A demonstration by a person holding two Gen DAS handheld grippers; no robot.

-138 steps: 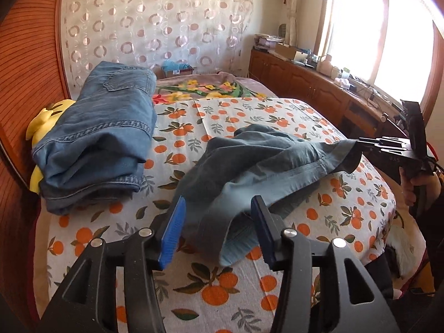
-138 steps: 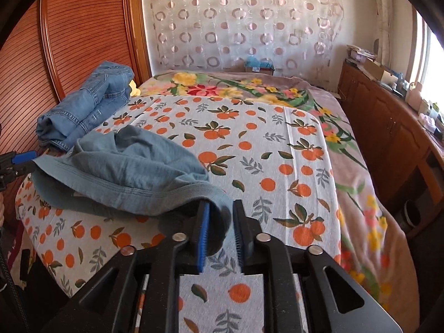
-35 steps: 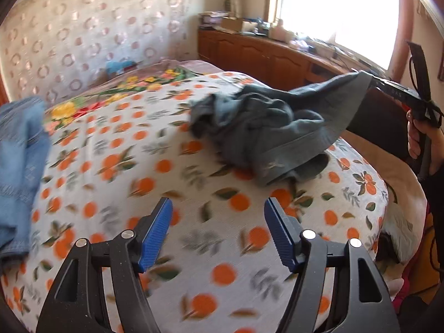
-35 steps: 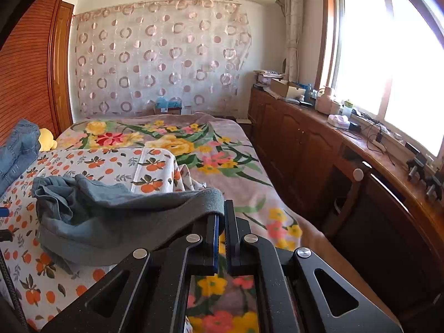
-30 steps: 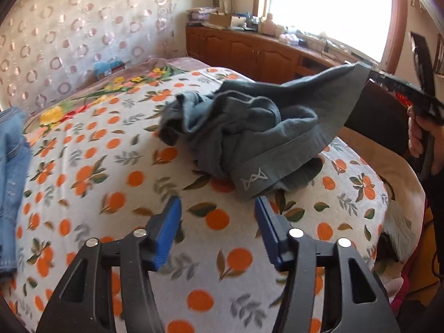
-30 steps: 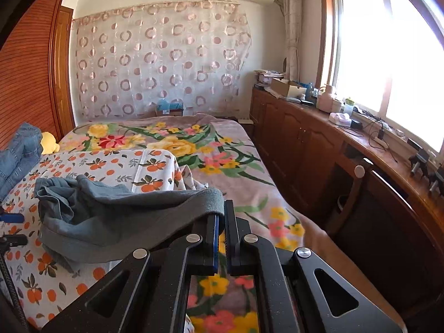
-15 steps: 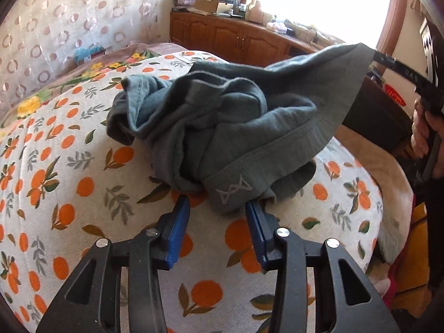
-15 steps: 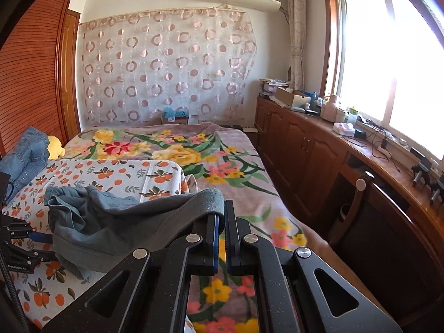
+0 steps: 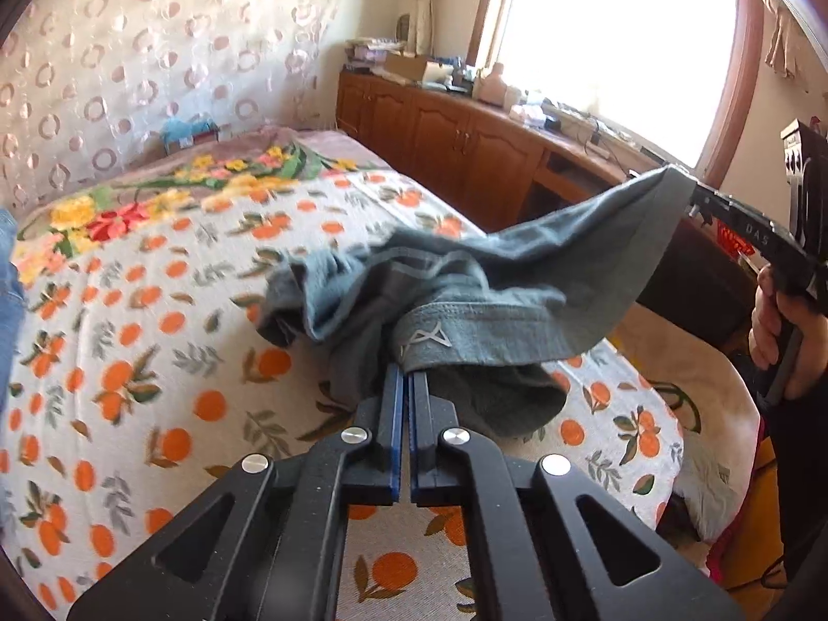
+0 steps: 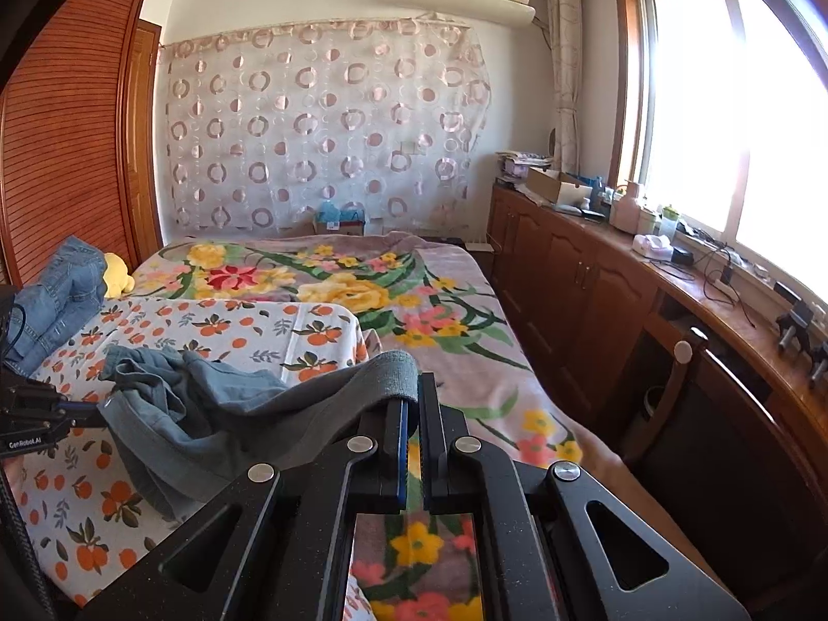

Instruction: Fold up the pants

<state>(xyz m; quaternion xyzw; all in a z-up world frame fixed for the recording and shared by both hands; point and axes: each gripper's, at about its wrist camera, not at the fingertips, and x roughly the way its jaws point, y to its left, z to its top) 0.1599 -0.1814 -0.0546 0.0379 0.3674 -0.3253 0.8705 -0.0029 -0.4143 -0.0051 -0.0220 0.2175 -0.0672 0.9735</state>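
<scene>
Grey-blue pants lie bunched on the orange-print sheet. Their waistband, with a small white logo, is stretched between my two grippers. My left gripper is shut on the waistband just below the logo. My right gripper is shut on the other end of the waistband and holds it raised above the bed. That gripper also shows in the left wrist view at the right. The pants sag in folds between the grippers, and the legs are crumpled on the bed.
Folded blue jeans lie by a yellow soft toy at the wooden wardrobe. A floral blanket covers the far bed. Wooden cabinets with clutter run under the window at the right.
My left gripper moved forward to the pants and shut on the waistband at the logo, and lifted it a little. My right gripper has kept its hold on the other end.
</scene>
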